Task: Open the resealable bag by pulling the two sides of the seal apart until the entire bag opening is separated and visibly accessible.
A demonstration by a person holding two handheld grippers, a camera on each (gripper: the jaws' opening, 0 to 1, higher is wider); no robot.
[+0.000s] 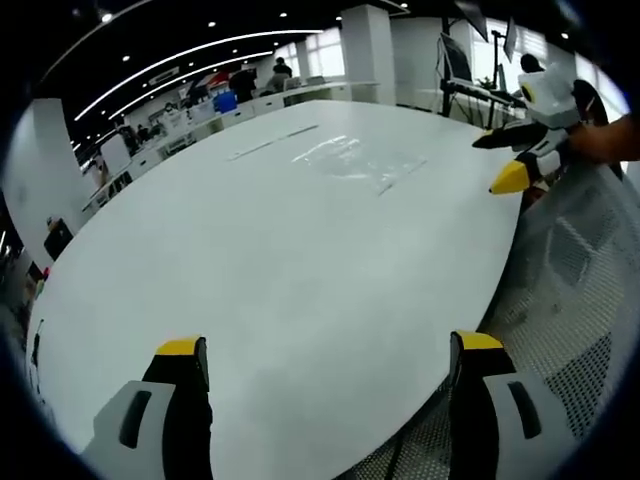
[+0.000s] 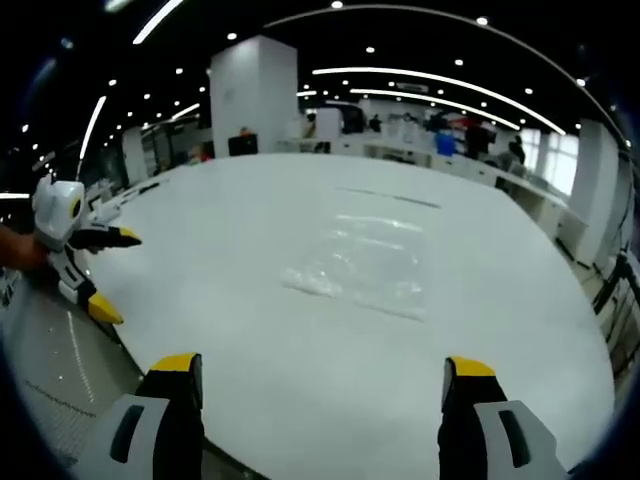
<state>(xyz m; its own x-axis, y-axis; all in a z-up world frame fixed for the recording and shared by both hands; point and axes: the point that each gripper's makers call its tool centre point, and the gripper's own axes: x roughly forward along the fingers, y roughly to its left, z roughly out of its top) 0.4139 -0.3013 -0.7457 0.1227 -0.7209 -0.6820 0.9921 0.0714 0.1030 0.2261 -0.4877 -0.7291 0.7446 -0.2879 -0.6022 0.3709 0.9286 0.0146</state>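
Clear resealable bag (image 2: 362,268) lies flat mid white table (image 2: 300,390), untouched | L gripper (image 1: 330,350) jaws wide apart, holding nothing | R gripper (image 2: 322,370) same, near table edge.

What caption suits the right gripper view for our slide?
Open right hand-held gripper faces a clear resealable bag lying flat on the white table, left hand-held gripper alongside.

Clear bag (image 2: 362,268) flat on white table (image 2: 250,230), right gripper (image 2: 318,375) fingers apart, empty

Open-plan office: desks (image 1: 250,105), ceiling light strips (image 2: 440,78)
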